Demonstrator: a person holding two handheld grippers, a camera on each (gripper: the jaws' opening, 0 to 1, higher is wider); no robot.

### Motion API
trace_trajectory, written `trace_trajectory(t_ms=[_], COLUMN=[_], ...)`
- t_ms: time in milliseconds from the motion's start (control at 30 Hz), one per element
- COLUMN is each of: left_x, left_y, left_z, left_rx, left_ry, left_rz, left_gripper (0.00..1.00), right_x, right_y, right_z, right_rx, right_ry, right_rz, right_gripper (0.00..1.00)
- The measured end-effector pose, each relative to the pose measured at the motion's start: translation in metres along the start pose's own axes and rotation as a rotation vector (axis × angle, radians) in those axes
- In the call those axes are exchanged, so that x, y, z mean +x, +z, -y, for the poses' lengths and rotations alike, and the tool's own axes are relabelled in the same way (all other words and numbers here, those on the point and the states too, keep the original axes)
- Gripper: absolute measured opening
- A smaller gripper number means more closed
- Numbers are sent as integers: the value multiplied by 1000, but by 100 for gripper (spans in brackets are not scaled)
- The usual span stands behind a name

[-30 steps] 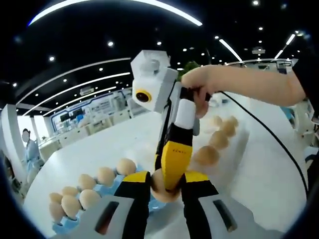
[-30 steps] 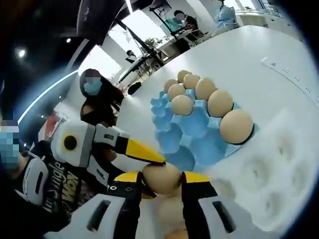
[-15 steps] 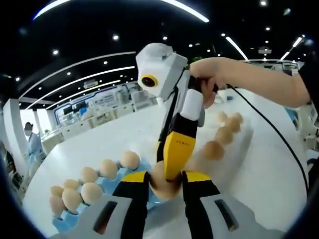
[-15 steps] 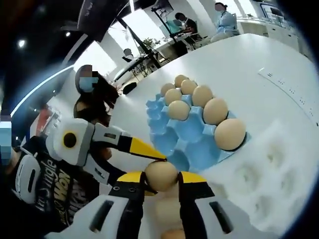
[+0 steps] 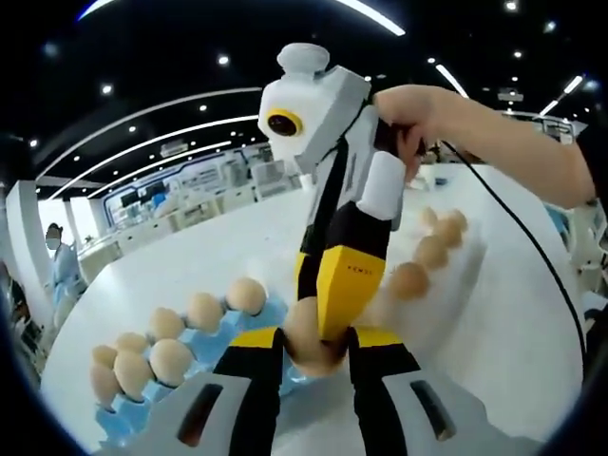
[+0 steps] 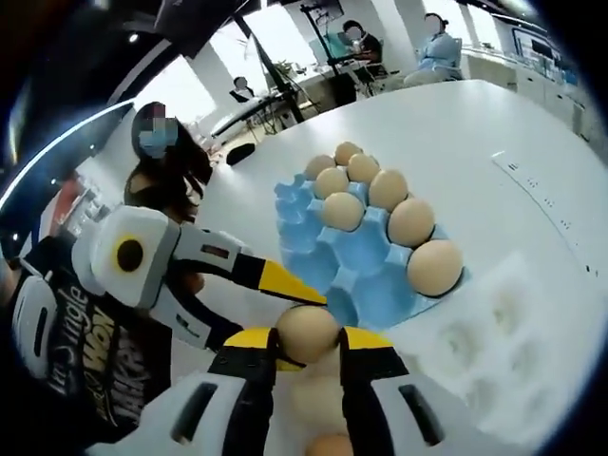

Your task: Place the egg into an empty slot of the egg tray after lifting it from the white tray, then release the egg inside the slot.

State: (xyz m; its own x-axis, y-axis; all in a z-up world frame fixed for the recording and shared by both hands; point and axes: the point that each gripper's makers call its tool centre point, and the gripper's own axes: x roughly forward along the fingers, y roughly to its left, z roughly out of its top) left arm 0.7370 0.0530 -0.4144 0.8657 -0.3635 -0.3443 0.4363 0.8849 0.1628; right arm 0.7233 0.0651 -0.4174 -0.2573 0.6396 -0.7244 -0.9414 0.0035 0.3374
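A wide white bench (image 6: 494, 123) carries everything. On it sits a blue egg tray (image 6: 356, 261), with brown eggs filling its far rows and empty slots on the side nearer the right gripper. Just beside it lies the white tray (image 6: 494, 328), its round hollows on that side bare; in the left gripper view the white tray (image 5: 475, 256) holds a row of eggs running away from the camera.

The right gripper (image 6: 309, 342) shows its jaws clamped on an egg (image 6: 306, 332), held above the near edge of the egg tray, with two more eggs visible below it between the jaws.

In the left gripper view, the left gripper (image 5: 313, 347) has its jaws around the same egg (image 5: 306, 342), though I cannot tell whether they press on it. A person's hand (image 5: 408, 109) grips the right gripper's handle from above.
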Motion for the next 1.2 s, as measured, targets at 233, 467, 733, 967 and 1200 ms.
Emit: trace_trajectory(t_ms=[233,467,733,967,1200], left_x=[1,1,1,-2,-3], left_y=[1,3,2,-1,2], left_z=[-1,1,-1,-8,-11], left_rx=[-23,-50,-113,-169,-196], left_ry=[3,-4,-7,11,24], left_rz=[3,14,47,71,95], left_gripper=[27,27,27,27,27], right_x=[-4,-7,-10,-17,-27], right_y=[0,3,7,14,16], right_z=[-2,0,1,15,15], right_rx=[-49,-57,-27,-15,28], right_ry=[-41,-42,-1,-1,-15], right_rz=[-13,-6,43,110,212], right_gripper=[27,26,24,24,24])
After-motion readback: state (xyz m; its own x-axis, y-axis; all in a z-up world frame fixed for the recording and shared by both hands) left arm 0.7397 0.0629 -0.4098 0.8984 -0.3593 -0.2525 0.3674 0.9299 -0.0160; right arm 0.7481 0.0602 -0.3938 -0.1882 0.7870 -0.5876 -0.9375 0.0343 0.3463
